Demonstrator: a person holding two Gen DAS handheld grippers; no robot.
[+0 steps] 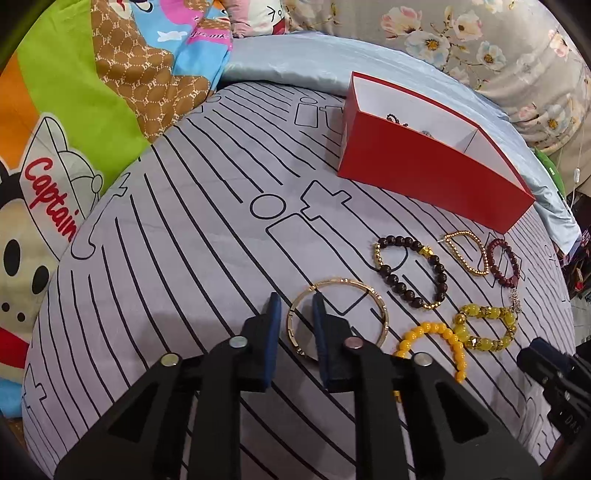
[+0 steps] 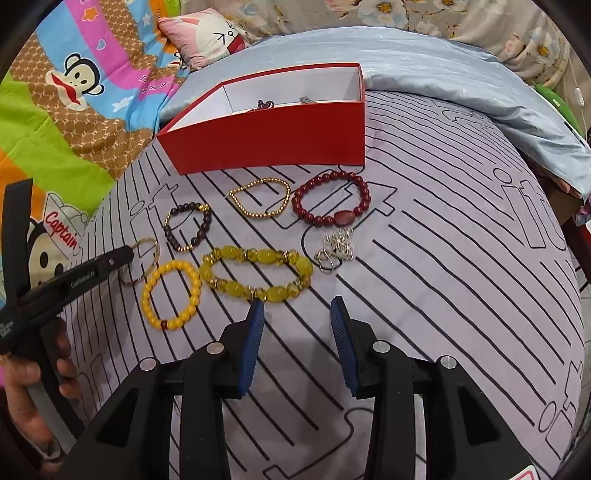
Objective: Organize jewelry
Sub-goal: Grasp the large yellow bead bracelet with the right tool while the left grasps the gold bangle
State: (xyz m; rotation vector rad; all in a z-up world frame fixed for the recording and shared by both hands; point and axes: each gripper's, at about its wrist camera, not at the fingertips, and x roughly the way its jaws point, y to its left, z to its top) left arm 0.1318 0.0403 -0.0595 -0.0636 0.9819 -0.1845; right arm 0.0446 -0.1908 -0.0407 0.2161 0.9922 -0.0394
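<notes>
Item: left gripper (image 1: pixel 295 306), lower centre, pinching gold bangle (image 1: pixel 337 318) by its thin rim; may slip free when lifted.

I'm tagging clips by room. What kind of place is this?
Likely a bedroom, on a bed: striped sheet, cartoon quilt, a pillow behind the red box.

A red box (image 2: pixel 269 147) with white inside walls stands open on the striped bed sheet, small pieces lying in 1 compartment. In front of it lie a gold bangle (image 1: pixel 336 317), a dark bead bracelet (image 2: pixel 188 229), a thin gold bead bracelet (image 2: pixel 258 197), a red bead bracelet (image 2: pixel 330 199), 2 yellow bead bracelets (image 2: pixel 171 295) (image 2: pixel 258 273) and a silver chain heap (image 2: pixel 336 245).
</notes>
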